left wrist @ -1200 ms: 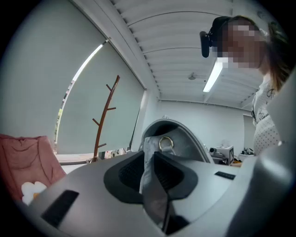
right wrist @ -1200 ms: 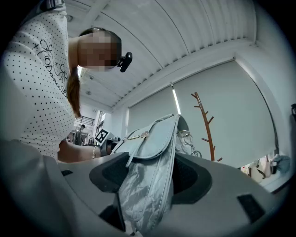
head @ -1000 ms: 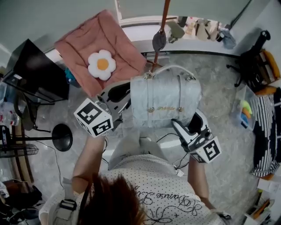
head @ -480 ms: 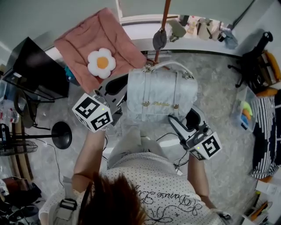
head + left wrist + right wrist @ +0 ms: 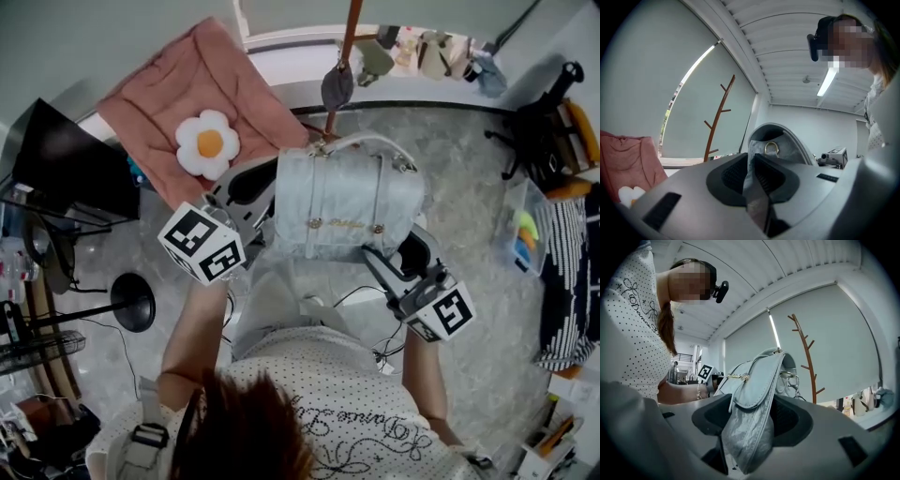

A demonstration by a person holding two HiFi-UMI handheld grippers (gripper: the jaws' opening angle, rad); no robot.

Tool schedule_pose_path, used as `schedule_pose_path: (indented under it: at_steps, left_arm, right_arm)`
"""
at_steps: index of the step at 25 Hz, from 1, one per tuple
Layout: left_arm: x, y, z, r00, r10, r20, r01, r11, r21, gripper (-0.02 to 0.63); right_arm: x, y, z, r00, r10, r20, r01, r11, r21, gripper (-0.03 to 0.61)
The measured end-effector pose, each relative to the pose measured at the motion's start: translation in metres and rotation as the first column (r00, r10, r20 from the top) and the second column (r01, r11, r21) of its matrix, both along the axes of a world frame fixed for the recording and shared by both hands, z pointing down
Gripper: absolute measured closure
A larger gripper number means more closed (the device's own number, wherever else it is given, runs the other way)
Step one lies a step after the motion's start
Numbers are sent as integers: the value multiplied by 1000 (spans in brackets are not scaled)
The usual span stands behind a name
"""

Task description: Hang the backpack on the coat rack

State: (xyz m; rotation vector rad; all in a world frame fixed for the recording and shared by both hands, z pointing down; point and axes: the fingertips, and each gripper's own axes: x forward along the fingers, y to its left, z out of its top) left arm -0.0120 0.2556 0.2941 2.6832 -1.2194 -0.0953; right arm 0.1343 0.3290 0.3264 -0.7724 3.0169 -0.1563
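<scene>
At 10 o'clock in the head view a pink cushion (image 5: 178, 89) with a daisy plush (image 5: 208, 142) lies clear of the work. The left gripper (image 5: 261, 208) has its jaws nearly together, pinching a thin fold of grey fabric at the bag's 9 o'clock edge. The backpack (image 5: 347, 202), pale blue-grey and quilted, hangs in the air between both grippers in front of the person. Its arched top handle (image 5: 367, 141) faces the brown coat rack (image 5: 349, 37) at 12 o'clock. The right gripper (image 5: 392, 262), at the bag's 5 o'clock corner, has its jaws set wide on the bag's thick side, and they have just been closing on it.

The bag looks carried but not yet hung. To do this well, I would keep both grips firm and the bag level. Raise it until the handle loop clears the tip of an upturned peg, slide the loop over, and lower until the peg takes the weight before letting go.

A small gold nameplate (image 5: 339, 223) on the front flap is too small to read, and the cursive print on the person's shirt is only partly legible
</scene>
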Motion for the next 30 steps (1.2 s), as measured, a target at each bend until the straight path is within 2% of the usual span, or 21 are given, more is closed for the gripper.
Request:
schedule_pose_path:
  at_steps: [10,16,24,30]
  left_arm:
    - [-61,-129,5,995,97,6,-97,995,-19,578]
    - [-85,-203,19,984,179,17,-178,983,-48,580]
    - [-84,-223,34,984,180,8,-178,980,-92,580]
    - [-67,-289,45,992,120,29,-116,987,-114,580]
  right_arm:
    - [-69,-116,5,995,99,-17,-100,994,-36,316]
    - [-102,-177,18,985,170,-17,-171,982,-83,316]
    - [-101,-195,29,985,167,-41,-171,976,-132,318]
    - [-78,-269,41,994,98,-44,-103,984,-143,318]
